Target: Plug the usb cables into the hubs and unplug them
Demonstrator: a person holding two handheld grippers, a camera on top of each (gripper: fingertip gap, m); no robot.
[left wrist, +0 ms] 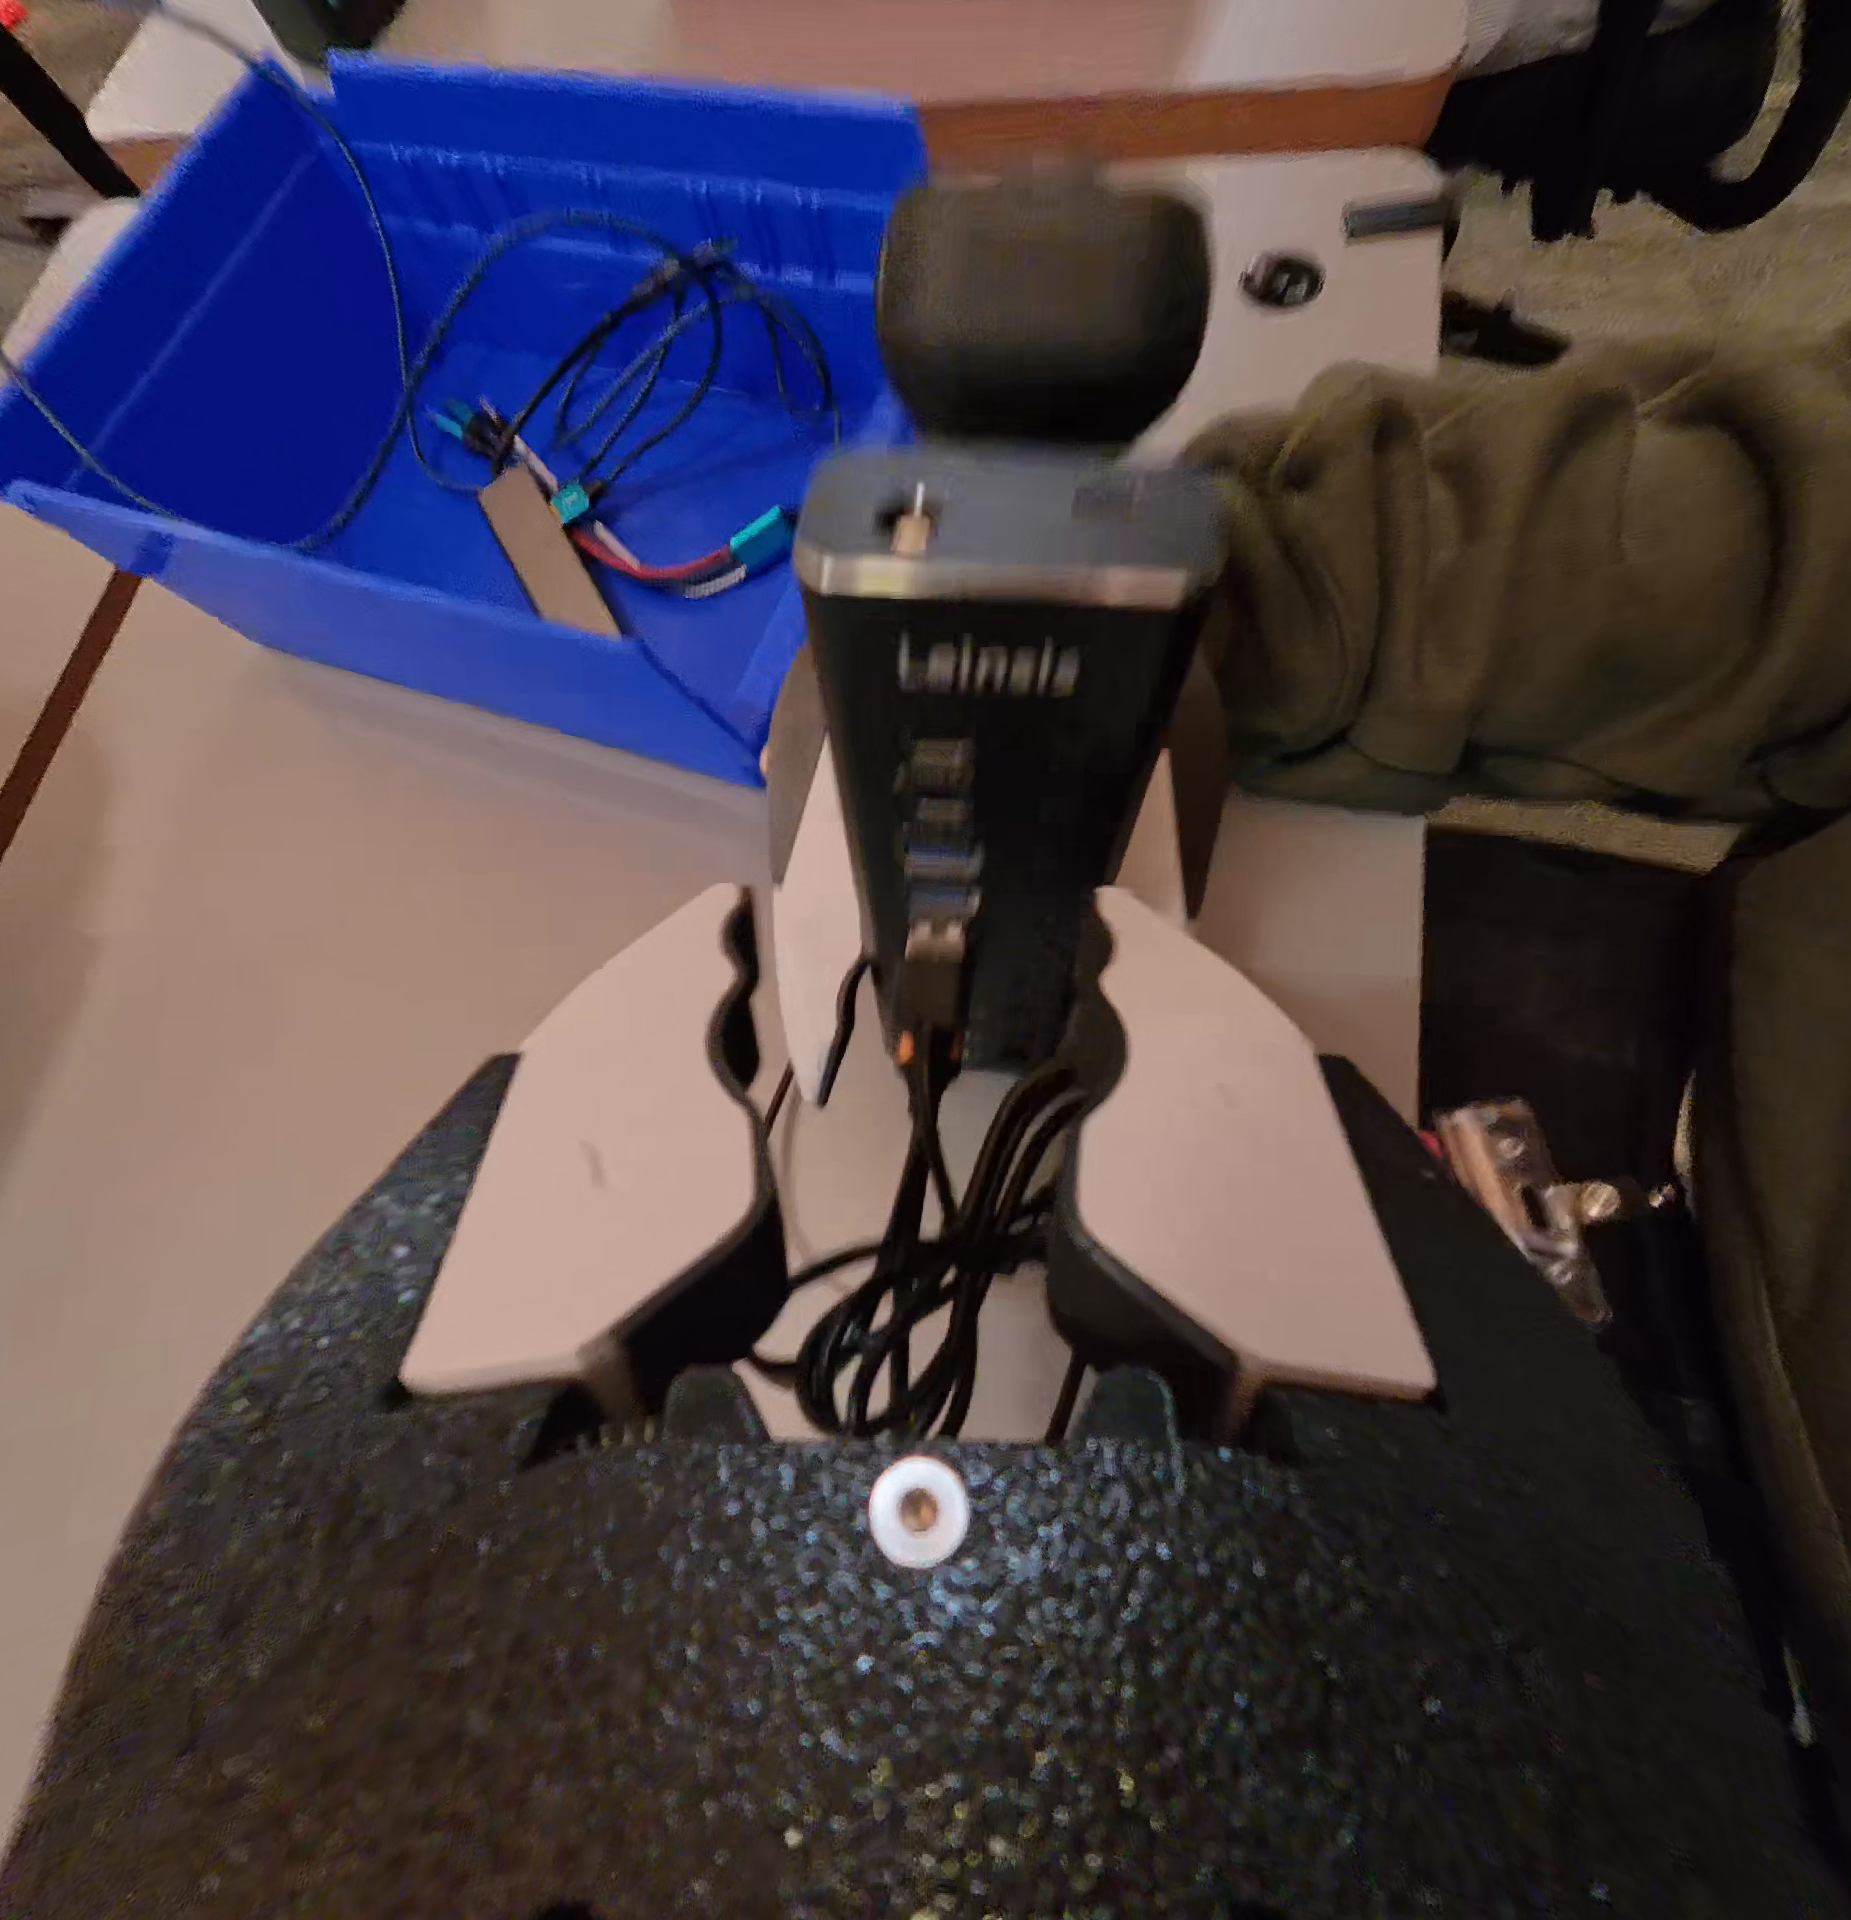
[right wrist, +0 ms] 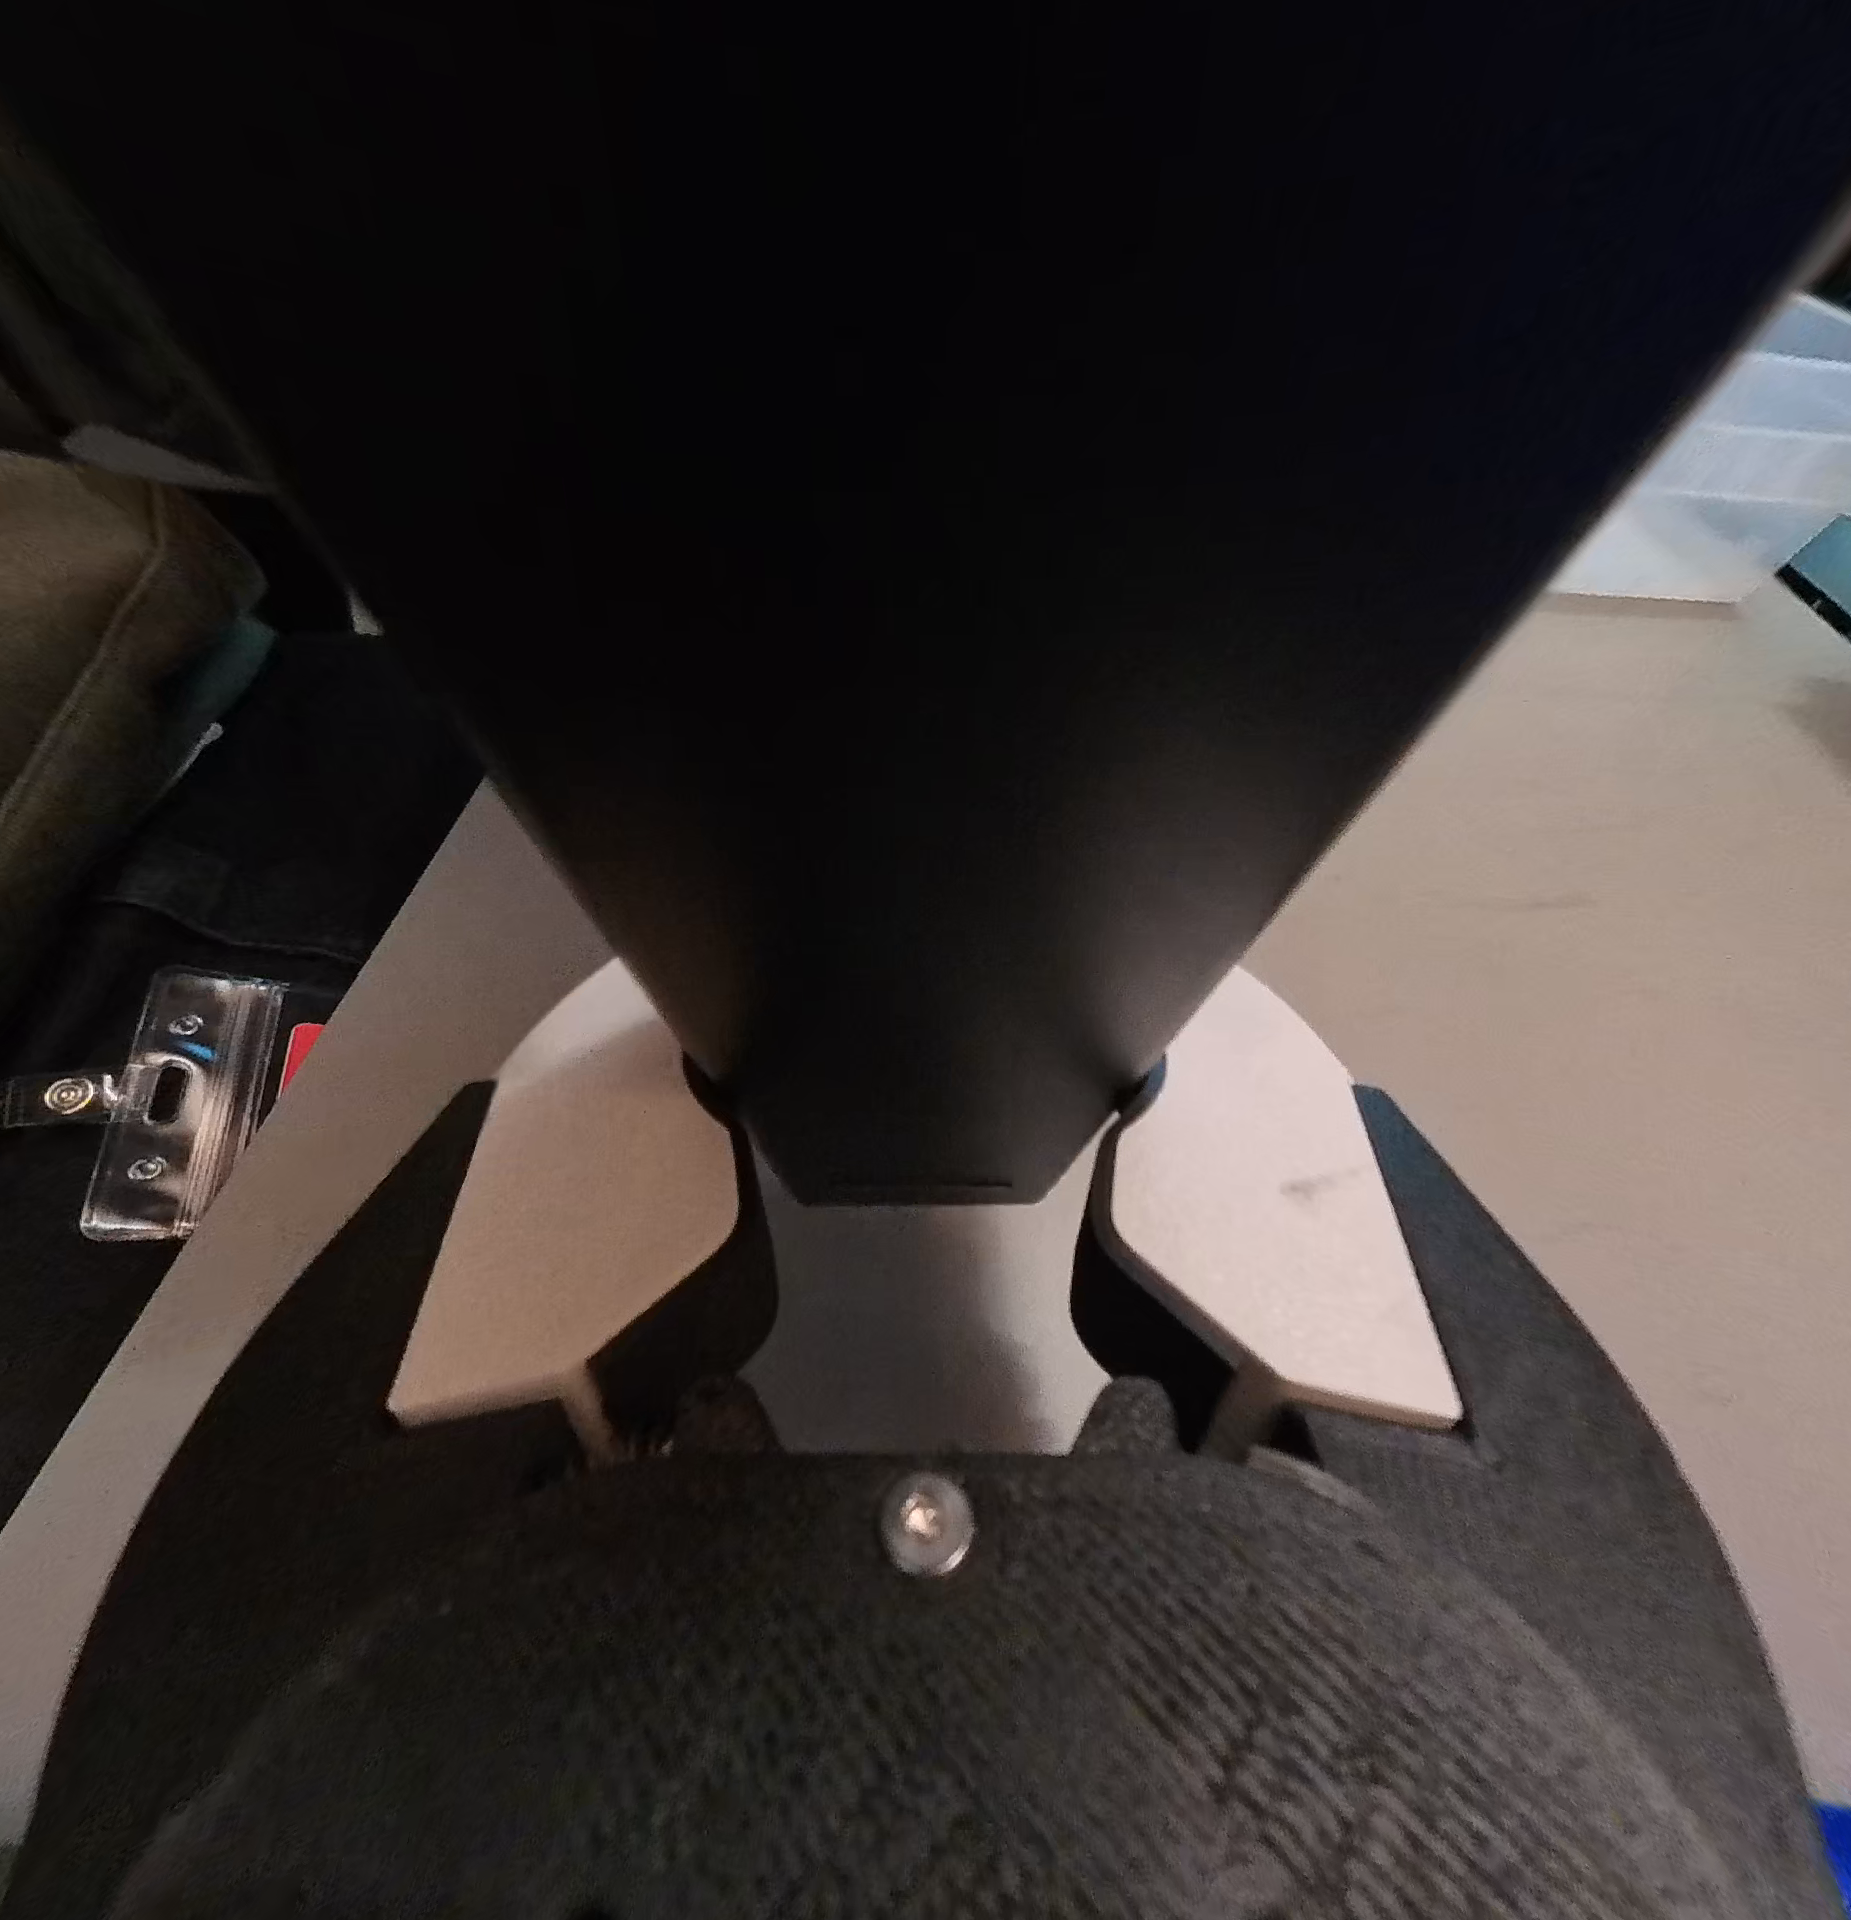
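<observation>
A black USB hub is held up above the pale table. A black USB plug sits in its lowest port, and its black cable hangs down in loops. My left gripper is open, with its pale fingers on either side of the hub's near end and the plug. My right gripper is shut on the hub, which fills most of the right wrist view. In the left wrist view its fingers flank the hub from the far side.
A blue bin at the back left holds a grey hub and several tangled cables. A person's olive sleeve is on the right. A clear badge holder hangs beyond the table's edge. My hands' fingertips stand some 8 centimetres from each other.
</observation>
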